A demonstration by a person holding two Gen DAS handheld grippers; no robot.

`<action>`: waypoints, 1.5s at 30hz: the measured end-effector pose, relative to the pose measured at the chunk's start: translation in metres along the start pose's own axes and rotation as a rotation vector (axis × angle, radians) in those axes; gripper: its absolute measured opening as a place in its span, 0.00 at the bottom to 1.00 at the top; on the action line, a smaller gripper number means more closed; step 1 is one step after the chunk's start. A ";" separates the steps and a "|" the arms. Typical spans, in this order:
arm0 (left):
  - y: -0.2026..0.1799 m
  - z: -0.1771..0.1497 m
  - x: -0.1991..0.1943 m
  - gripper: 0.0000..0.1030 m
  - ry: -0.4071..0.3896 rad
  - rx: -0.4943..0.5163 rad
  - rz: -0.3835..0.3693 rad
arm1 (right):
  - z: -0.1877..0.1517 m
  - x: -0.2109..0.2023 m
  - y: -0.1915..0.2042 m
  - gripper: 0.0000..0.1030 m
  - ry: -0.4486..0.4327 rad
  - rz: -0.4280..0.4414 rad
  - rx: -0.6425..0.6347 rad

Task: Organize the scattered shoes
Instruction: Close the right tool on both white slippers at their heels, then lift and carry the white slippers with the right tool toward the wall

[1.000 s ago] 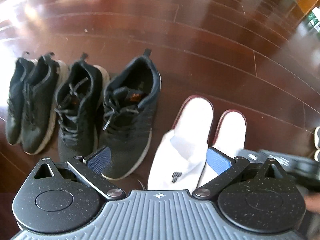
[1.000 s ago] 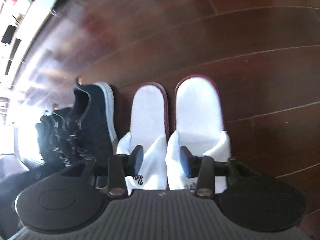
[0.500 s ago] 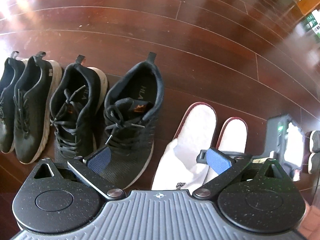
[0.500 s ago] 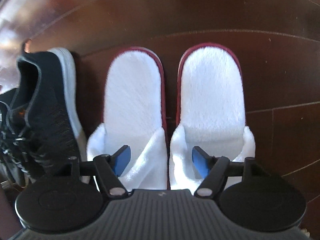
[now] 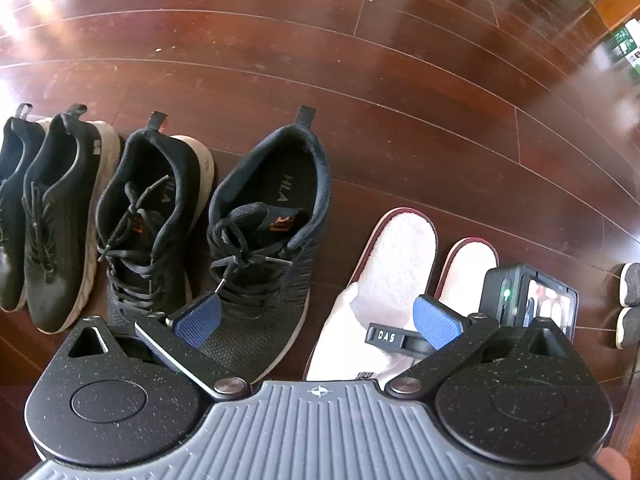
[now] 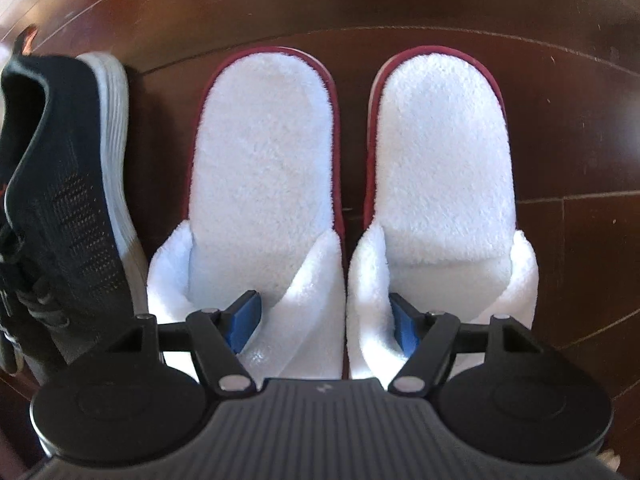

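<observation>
Nearest us, our right gripper (image 6: 324,320) sits low over the toe ends of the two white slippers (image 6: 348,184), jaws spread wide, one blue pad over each slipper's strap and gripping neither. If we closed or swung here, we judge the pads could snag the soft terry and drag the pair out of parallel or against the dark sneaker (image 6: 68,200) beside them. Our left gripper (image 5: 316,322) hovers higher, also wide open and empty. Beyond it, four black sneakers (image 5: 160,216) and the slippers stand side by side in one row on the wooden floor (image 5: 360,60).
</observation>
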State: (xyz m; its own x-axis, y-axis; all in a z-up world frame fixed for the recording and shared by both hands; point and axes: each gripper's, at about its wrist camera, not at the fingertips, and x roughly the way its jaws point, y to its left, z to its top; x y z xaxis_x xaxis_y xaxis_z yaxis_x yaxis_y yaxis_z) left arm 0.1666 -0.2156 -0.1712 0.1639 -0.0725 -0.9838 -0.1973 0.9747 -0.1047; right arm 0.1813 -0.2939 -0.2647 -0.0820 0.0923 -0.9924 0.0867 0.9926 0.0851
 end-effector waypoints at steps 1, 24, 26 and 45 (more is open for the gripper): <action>0.000 0.000 0.001 1.00 0.001 0.001 0.001 | -0.002 0.000 0.000 0.70 -0.005 -0.002 -0.009; -0.007 0.008 -0.002 1.00 -0.081 0.037 0.038 | -0.022 0.000 -0.059 0.25 -0.077 0.048 -0.020; -0.005 0.009 -0.003 1.00 -0.087 0.034 0.040 | -0.023 0.001 -0.063 0.24 -0.079 0.049 -0.018; -0.008 0.012 -0.016 1.00 -0.126 0.038 0.040 | -0.015 -0.031 -0.155 0.20 -0.252 0.115 0.177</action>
State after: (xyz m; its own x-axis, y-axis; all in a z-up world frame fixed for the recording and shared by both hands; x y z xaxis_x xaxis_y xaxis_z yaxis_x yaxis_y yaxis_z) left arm 0.1771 -0.2200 -0.1533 0.2772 -0.0082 -0.9608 -0.1700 0.9838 -0.0574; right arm 0.1560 -0.4494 -0.2458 0.1849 0.1587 -0.9699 0.2545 0.9455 0.2032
